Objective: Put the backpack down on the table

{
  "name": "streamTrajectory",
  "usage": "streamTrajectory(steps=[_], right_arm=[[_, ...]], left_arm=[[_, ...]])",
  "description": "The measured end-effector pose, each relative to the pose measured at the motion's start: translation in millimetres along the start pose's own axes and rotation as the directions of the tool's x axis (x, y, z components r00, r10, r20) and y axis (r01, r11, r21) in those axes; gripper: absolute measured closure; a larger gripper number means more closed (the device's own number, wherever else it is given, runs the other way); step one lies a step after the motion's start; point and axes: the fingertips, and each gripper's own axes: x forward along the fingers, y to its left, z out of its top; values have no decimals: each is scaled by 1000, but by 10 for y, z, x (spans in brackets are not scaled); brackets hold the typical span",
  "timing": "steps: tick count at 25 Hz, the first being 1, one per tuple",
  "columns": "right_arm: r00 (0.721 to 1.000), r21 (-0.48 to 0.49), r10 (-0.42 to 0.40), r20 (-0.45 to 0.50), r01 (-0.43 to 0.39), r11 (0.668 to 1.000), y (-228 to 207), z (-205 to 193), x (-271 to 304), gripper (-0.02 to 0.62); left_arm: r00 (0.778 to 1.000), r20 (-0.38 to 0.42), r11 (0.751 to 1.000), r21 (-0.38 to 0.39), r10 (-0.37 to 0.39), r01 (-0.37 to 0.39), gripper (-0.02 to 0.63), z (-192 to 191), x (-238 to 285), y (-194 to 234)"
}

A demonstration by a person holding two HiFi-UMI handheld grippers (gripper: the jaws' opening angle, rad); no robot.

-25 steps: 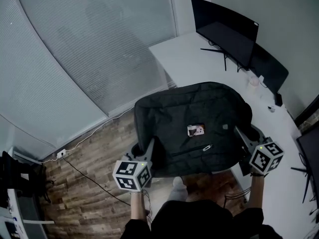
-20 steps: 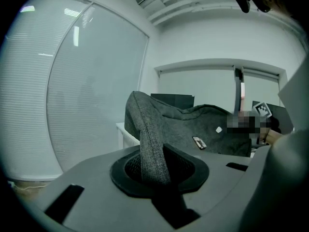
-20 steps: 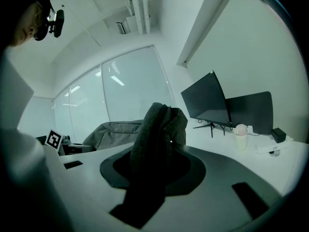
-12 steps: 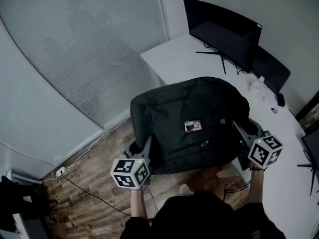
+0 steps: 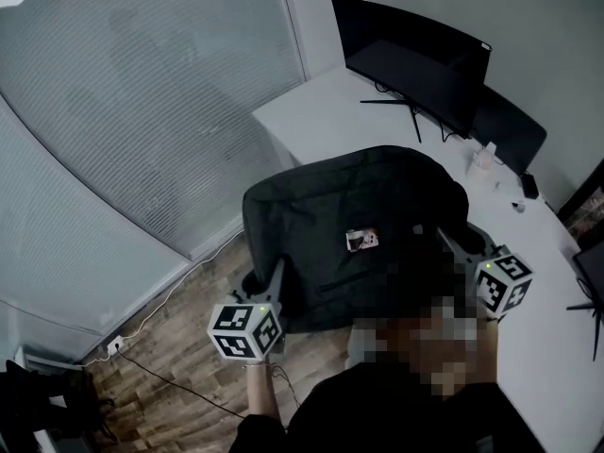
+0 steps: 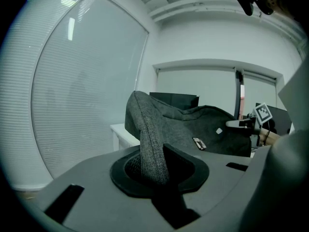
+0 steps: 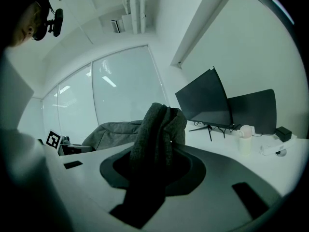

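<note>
Across the middle of the head view, the dark grey backpack (image 5: 359, 243) hangs at the white tabletop (image 5: 316, 111) edge, apparently not yet resting. Its left fabric edge is clamped in the left gripper (image 5: 279, 274), and bunched fabric opposite in the right gripper (image 5: 455, 245). It looks soft and saggy, so two edge grips suit it.

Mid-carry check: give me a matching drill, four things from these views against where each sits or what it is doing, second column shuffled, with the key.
Things:
1. backpack
2. left gripper
3. right gripper
4. monitor

States:
A. shut on backpack fabric, above the wooden floor
B. stands on the white table, near the wall
C. hangs between the two grippers
D. shut on backpack fabric, over the white table

Pairs: 1-C; 2-A; 3-D; 4-B
</note>
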Motion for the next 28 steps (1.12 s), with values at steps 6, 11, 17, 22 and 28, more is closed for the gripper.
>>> streamTrajectory(steps=[6, 11, 17, 22, 28], right_arm=[[1000, 7, -28, 5, 27, 1000, -214, 46, 258, 476], [999, 47, -50, 15, 49, 998, -446, 162, 613, 476], [998, 57, -54, 17, 53, 997, -729, 340, 1071, 476], [999, 72, -50, 20, 48, 996, -900, 487, 1413, 476], [998, 75, -61, 15, 60, 995, -1090, 591, 1750, 476]], left_arm=[[1000, -8, 1000, 5, -27, 27, 528, 78, 406, 126], [998, -23, 998, 13, -61, 61, 528, 259, 896, 316], [997, -29, 998, 13, -66, 66, 528, 482, 1411, 511], [997, -33, 998, 15, -66, 67, 528, 679, 1744, 673], [996, -42, 996, 6, -85, 85, 528, 793, 2132, 839]])
